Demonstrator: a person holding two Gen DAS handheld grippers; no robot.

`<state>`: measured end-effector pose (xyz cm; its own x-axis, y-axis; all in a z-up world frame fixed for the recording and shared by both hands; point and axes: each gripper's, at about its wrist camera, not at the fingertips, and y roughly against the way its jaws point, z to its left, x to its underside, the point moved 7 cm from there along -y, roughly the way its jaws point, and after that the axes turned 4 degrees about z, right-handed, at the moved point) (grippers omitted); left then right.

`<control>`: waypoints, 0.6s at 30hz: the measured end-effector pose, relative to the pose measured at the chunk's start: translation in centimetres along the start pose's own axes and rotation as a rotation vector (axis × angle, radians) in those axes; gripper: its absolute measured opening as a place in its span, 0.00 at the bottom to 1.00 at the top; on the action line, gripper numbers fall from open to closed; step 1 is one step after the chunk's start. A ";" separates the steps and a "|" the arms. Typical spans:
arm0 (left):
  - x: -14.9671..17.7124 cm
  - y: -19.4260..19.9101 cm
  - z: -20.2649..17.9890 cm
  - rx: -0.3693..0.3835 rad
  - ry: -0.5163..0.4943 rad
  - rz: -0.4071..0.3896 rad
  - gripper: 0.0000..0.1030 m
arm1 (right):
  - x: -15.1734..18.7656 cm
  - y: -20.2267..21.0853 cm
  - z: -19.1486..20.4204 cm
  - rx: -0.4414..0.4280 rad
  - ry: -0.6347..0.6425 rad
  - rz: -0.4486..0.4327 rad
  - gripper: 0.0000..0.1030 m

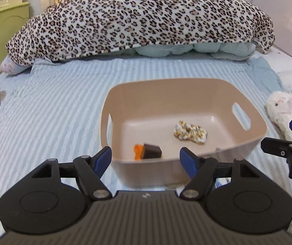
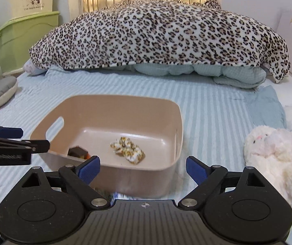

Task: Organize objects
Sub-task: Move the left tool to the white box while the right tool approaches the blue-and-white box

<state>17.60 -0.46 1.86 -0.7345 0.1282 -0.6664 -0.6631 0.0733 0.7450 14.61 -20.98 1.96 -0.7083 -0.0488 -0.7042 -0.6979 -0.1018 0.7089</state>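
Both grippers hover just short of the near wall of the beige bin (image 1: 217, 94), which sits on the striped bedsheet (image 1: 54, 106). The left gripper (image 1: 146, 159) has its jaws spread wide with nothing between them; straight ahead of them, just past the bin's near rim, lie a dark brown block (image 1: 153, 152) and an orange piece (image 1: 138, 151) touching it, and farther in and to the right of the jaws rests a crumpled white-and-gold wad (image 1: 191, 132). The right gripper (image 2: 143, 168) is likewise agape and empty, with the same wad (image 2: 127, 149) ahead of its jaws, slightly to their left. Off to the right of the right jaws, well clear of the bin and still on the sheet, lies a white plush toy (image 2: 272, 149); it looks like the thing yet to be gathered. The risks from here seem to come from crowding and softness. The two tools sit close side by side, so a swing of the right one could clip the left if both move together. The bin is light and rests on yielding bedding, so a nudge at its near wall may tip or slide it. The plush is bulky and squashy, so a shallow pinch on fur alone would likely slip during the lift, and a low carry might catch the bin's rim.
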 end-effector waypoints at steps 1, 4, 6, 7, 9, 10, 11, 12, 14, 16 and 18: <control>0.5 0.0 0.1 -0.001 -0.001 0.015 0.73 | 0.4 0.0 0.0 0.001 0.004 0.013 0.90; 1.7 -0.3 0.0 0.011 -0.008 0.069 0.73 | 1.9 -0.4 0.1 0.008 0.017 0.057 0.90; 2.4 -0.8 0.1 0.008 -0.016 0.091 0.73 | 2.9 -1.0 0.1 0.014 0.031 0.092 0.90; 2.8 -1.1 0.1 0.002 -0.023 0.104 0.73 | 3.4 -1.3 0.2 0.017 0.037 0.109 0.90; 3.5 -1.8 0.0 0.000 -0.036 0.130 0.73 | 4.4 -2.1 0.3 0.022 0.048 0.145 0.90; 3.8 -2.2 0.1 0.003 -0.041 0.142 0.73 | 4.9 -2.5 0.3 0.024 0.052 0.162 0.90; 4.0 -2.6 0.1 0.004 -0.044 0.157 0.73 | 5.4 -2.9 0.3 0.026 0.057 0.177 0.90; 4.3 -3.0 0.0 0.005 -0.046 0.170 0.73 | 5.8 -3.3 0.4 0.028 0.059 0.189 0.90; 4.8 -3.7 -0.1 0.006 -0.054 0.192 0.73 | 6.5 -4.1 0.5 0.029 0.066 0.214 0.90; 5.3 -4.5 -0.3 0.008 -0.059 0.212 0.73 | 7.2 -4.8 0.7 0.029 0.071 0.236 0.90; 5.5 -5.1 -0.6 0.017 -0.059 0.226 0.73 | 8.0 -5.7 0.7 0.025 0.073 0.263 0.90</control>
<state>16.84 -0.69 -5.66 -0.8537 0.2011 -0.4804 -0.4802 0.0530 0.8756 12.85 -20.06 -7.63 -0.8569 -0.1414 -0.4957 -0.4937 -0.0514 0.8681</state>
